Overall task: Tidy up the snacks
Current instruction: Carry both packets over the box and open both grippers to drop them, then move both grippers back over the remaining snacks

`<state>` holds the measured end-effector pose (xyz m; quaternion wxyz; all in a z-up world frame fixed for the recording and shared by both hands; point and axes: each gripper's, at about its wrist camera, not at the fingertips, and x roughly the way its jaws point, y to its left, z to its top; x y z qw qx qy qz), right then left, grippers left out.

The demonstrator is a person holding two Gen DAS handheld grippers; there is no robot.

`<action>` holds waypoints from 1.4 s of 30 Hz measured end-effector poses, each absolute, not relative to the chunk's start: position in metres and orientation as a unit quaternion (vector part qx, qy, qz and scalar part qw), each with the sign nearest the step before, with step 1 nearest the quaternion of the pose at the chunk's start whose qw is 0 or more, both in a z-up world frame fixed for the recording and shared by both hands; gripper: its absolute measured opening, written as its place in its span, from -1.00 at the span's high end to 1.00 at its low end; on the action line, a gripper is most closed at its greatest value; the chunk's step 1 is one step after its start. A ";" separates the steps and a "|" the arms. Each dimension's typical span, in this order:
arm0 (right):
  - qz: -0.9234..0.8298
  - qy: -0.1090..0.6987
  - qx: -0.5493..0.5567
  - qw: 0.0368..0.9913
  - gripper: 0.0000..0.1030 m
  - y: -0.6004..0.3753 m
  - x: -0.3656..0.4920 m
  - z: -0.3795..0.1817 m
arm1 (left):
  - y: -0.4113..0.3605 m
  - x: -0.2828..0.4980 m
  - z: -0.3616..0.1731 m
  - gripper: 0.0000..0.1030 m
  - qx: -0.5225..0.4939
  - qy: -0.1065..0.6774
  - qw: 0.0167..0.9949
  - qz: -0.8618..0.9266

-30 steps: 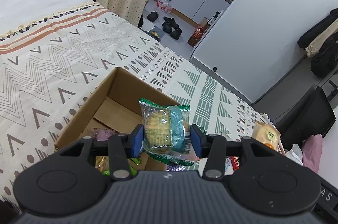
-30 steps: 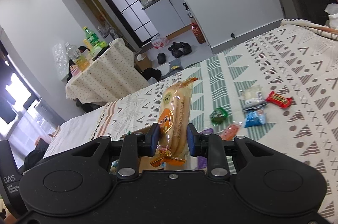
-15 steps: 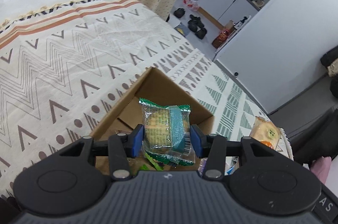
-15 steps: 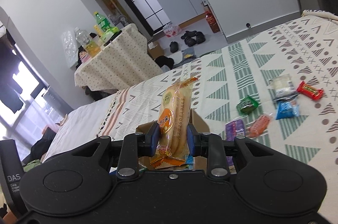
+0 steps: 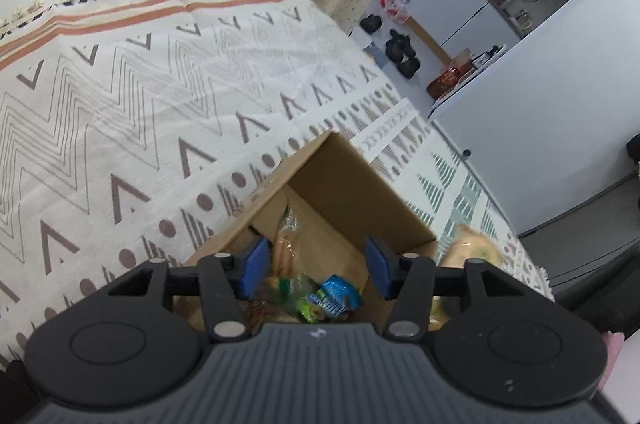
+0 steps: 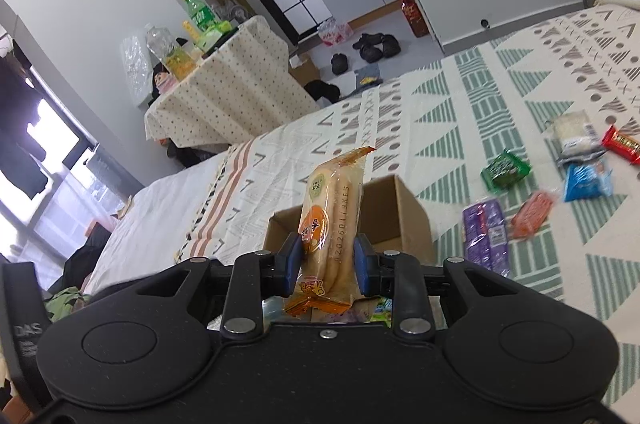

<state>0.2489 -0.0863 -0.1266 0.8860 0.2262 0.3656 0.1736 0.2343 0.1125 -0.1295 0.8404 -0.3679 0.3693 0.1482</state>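
The left gripper (image 5: 316, 270) is hanging right over the open cardboard box (image 5: 360, 192), and its jaws are spreading apart with nothing pressed between the blue pads (image 5: 253, 266). Down inside the box, a heap of wrapped snacks (image 5: 320, 298) is lying loose on the bottom, blurred, with a blue and green wrapper showing on top.

Over on the other side, the right gripper (image 6: 327, 266) is squeezing a long orange-wrapped biscuit pack (image 6: 332, 220), holding it upright, its top corner poking above the box's (image 6: 396, 216) far wall. The box is sitting on the patterned bedspread (image 6: 460, 128).

Out on the bedspread to the right, more snacks are waiting: a purple packet (image 6: 486, 234) near the box, an orange-red packet (image 6: 534, 214) just beside it, then a green packet (image 6: 505, 170), a blue packet (image 6: 588, 180), a white packet (image 6: 574, 134) and a red bar (image 6: 624, 143) at the edge of view.
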 end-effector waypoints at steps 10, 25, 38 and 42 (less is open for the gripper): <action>0.164 0.371 0.222 0.886 0.05 -0.087 0.254 -0.126 | 0.114 0.236 -0.134 -0.46 -0.364 0.388 0.828 0.176; 0.091 0.358 0.201 0.907 -0.67 -0.145 0.225 -0.118 | 0.065 0.237 -0.122 -0.84 -0.281 0.406 0.858 0.145; 0.061 0.346 0.196 0.916 -0.90 -0.199 0.208 -0.117 | 0.023 0.234 -0.111 -1.00 -0.233 0.383 0.888 0.099; 0.049 0.347 0.201 0.915 -0.91 -0.219 0.203 -0.124 | 0.009 0.236 -0.112 -1.00 -0.207 0.392 0.892 0.090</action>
